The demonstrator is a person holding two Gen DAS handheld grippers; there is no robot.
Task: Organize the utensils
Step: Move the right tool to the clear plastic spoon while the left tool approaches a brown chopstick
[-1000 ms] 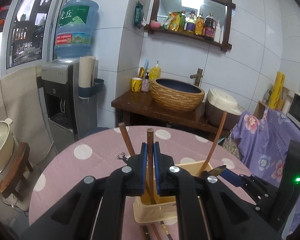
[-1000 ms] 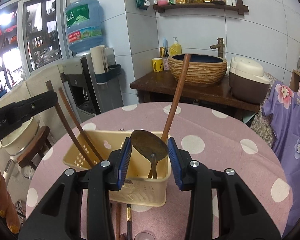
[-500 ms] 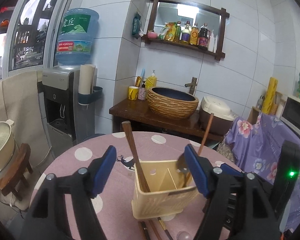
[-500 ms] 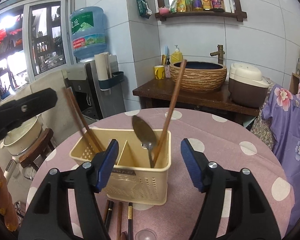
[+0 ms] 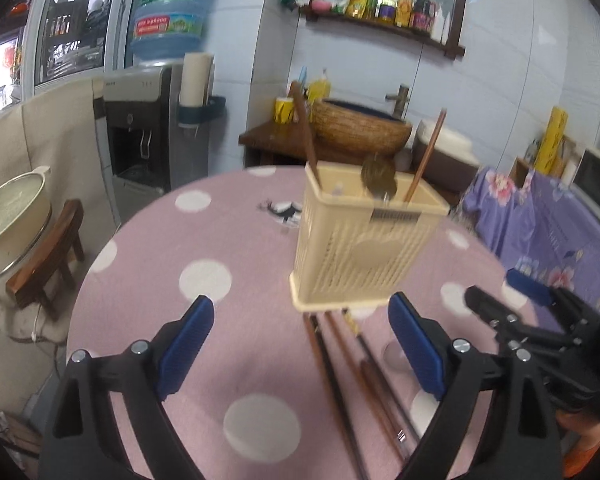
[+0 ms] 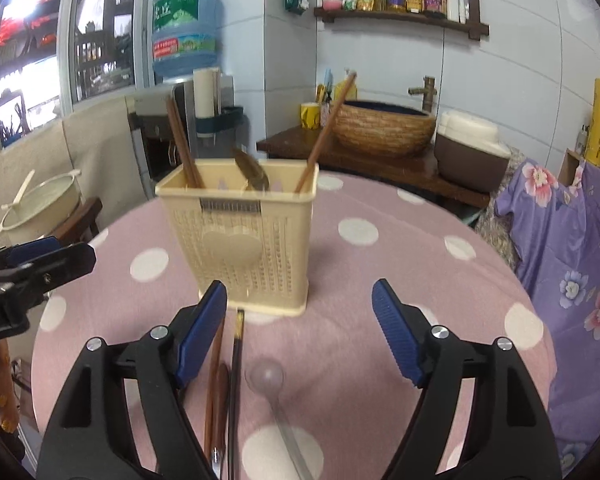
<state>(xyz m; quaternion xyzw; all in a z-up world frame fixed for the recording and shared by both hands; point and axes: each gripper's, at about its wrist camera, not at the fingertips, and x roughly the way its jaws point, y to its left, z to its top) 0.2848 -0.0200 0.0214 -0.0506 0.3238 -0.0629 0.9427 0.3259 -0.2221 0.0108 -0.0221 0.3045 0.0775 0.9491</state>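
A cream plastic utensil holder (image 5: 360, 240) (image 6: 246, 236) stands on the pink dotted tablecloth. Brown chopsticks (image 6: 182, 148) lean in its left compartment; a dark metal spoon (image 6: 254, 172) and a wooden stick (image 6: 326, 132) stand in its right one. On the cloth in front lie several chopsticks (image 5: 340, 384) (image 6: 234, 380) and a clear plastic spoon (image 6: 266, 376). My left gripper (image 5: 296, 344) is low over the cloth, jaws still opening, nothing between them. My right gripper (image 6: 300, 332) is also opening and empty, above the loose utensils.
A round table (image 6: 380, 280) carries everything. Behind it stand a water dispenser (image 5: 152, 120), a wooden counter with a woven basin (image 6: 384, 128) and a rice cooker (image 6: 472, 152). A purple floral cloth (image 6: 572, 248) lies right; a pot on a stool (image 5: 12, 216) sits left.
Both grippers let go of the utensils they held over the holder, opened wide and drew back and down toward the table. The chopstick and the spoon now stand in the holder.
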